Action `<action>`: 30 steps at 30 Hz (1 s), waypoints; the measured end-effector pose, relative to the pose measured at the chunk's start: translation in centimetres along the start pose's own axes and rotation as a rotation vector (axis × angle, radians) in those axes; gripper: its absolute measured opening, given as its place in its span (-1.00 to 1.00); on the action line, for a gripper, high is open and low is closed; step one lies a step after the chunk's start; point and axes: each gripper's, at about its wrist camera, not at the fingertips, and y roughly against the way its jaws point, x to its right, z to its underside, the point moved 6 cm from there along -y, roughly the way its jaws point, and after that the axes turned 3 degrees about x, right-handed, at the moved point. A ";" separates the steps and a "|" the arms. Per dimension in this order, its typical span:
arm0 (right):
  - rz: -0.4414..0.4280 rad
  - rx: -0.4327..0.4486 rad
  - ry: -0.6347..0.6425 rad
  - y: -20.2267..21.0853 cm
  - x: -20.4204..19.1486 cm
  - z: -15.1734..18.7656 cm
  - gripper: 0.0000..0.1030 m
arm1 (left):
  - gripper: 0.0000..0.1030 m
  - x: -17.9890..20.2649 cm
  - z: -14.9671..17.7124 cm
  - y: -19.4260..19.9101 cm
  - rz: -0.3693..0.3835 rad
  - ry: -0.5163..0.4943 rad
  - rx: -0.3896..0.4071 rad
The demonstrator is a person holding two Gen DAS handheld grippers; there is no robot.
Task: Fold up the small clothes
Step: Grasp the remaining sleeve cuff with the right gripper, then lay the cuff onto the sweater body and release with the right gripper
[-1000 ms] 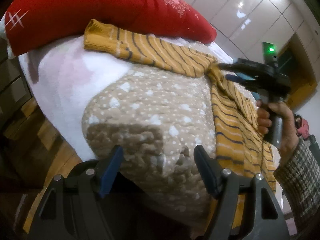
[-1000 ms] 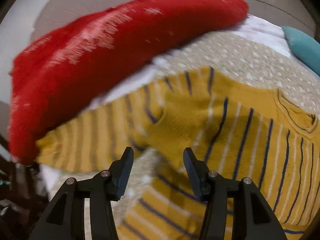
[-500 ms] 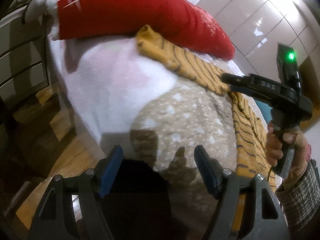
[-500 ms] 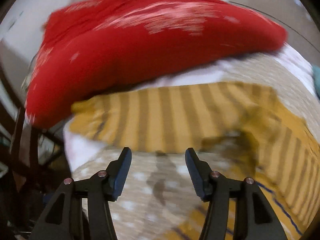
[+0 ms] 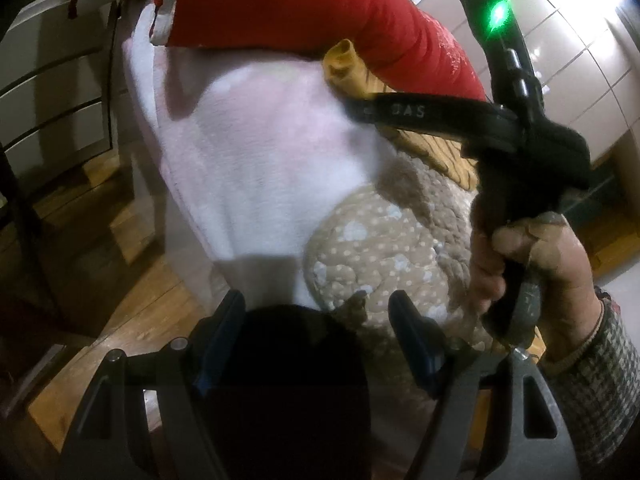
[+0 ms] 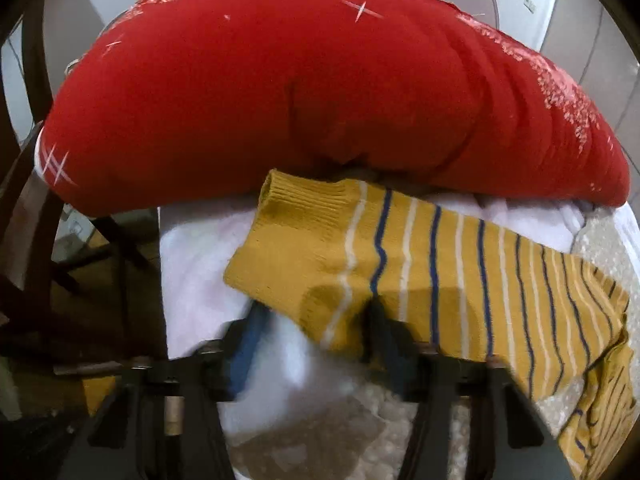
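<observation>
A small mustard-yellow sweater with navy and white stripes point(image 6: 460, 268) lies on the bed, one sleeve stretched toward a red pillow. Its ribbed cuff point(image 6: 304, 216) lies on a white blanket. My right gripper point(image 6: 316, 316) is open, its fingers straddling the sleeve's near edge beside the cuff. In the left wrist view the right gripper point(image 5: 356, 108) reaches across to the cuff point(image 5: 344, 66). My left gripper point(image 5: 316, 332) is open and empty, low at the bed's edge over the dotted beige quilt point(image 5: 380, 248).
A big red pillow point(image 6: 320, 88) lies right behind the sleeve. A white fleece blanket point(image 5: 260, 160) hangs over the bed's edge. Wooden floor point(image 5: 92, 240) and drawers point(image 5: 52, 92) are to the left. Glossy cupboards point(image 5: 580, 60) stand behind.
My right gripper has moved along the sleeve toward the cuff and now straddles its edge. My left gripper has drawn back and lower, off the bed's edge.
</observation>
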 end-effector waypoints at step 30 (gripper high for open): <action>0.343 0.181 -1.290 24.3 47.0 35.1 -0.84 | 0.42 15.2 1.9 -2.4 0.038 -0.370 -0.061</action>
